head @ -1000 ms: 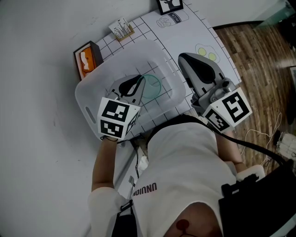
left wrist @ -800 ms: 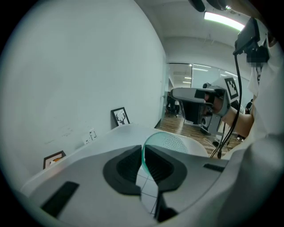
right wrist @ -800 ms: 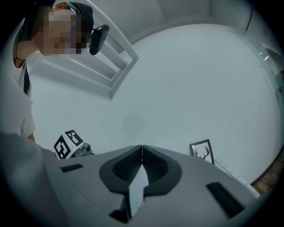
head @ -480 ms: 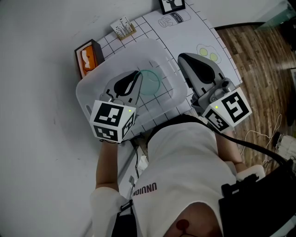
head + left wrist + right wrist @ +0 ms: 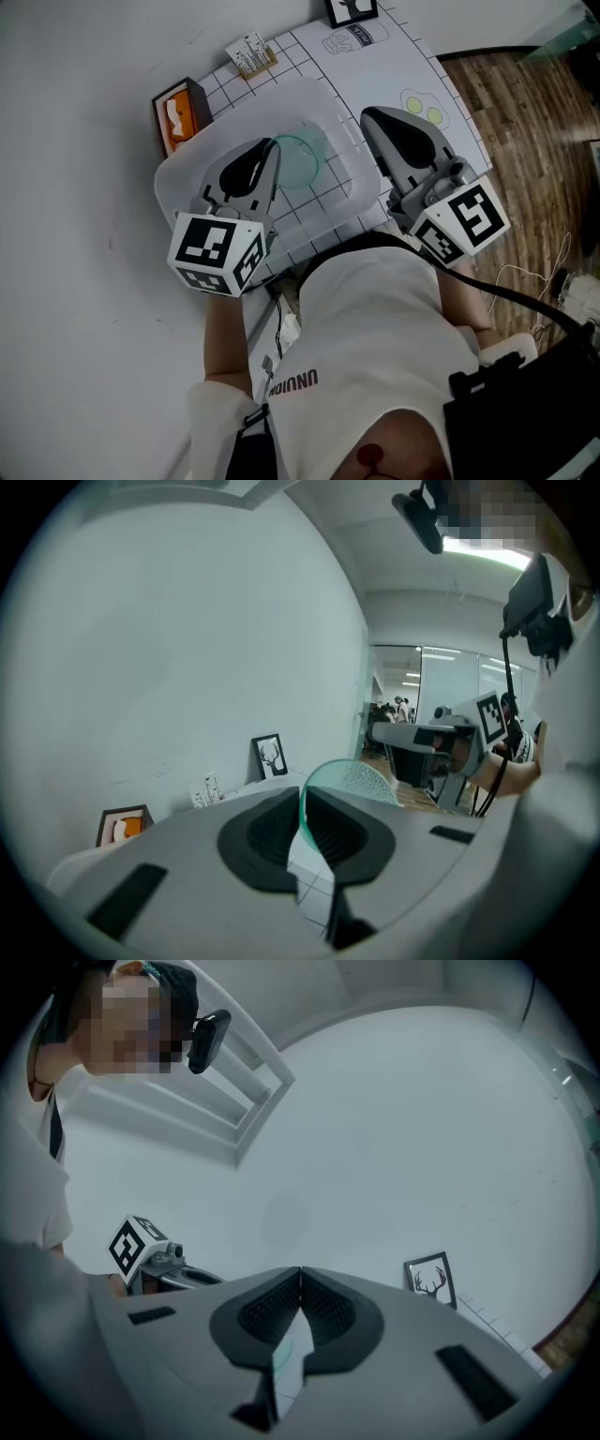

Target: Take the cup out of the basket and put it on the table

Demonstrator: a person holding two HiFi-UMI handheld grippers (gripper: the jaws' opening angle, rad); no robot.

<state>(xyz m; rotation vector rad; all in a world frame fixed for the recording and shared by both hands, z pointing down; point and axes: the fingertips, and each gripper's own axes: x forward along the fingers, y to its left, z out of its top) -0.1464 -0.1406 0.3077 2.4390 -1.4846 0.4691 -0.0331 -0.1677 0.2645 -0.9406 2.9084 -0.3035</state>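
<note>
A clear green cup [image 5: 298, 161] hangs tilted over the white plastic basket [image 5: 172, 190]. My left gripper [image 5: 272, 147] is shut on its rim. In the left gripper view the cup's thin wall [image 5: 343, 781] stands pinched between the dark pads of that gripper [image 5: 302, 795]. My right gripper [image 5: 368, 115] is held to the right of the basket, above the gridded table mat [image 5: 370, 61]. Its jaws meet with nothing between them, as the right gripper view [image 5: 300, 1271] shows. The cup's base is hard to make out.
An orange-fronted box [image 5: 176, 117] and a small card stand [image 5: 247, 56] sit behind the basket. A framed deer picture [image 5: 352, 9] stands at the mat's far edge. A yellow-green drawing [image 5: 422, 105] marks the mat near the right gripper. Wooden floor [image 5: 525, 122] lies to the right.
My left gripper has drawn back toward the person and swung left, carrying the cup a little farther up the picture over the basket. The right gripper has stayed put.
</note>
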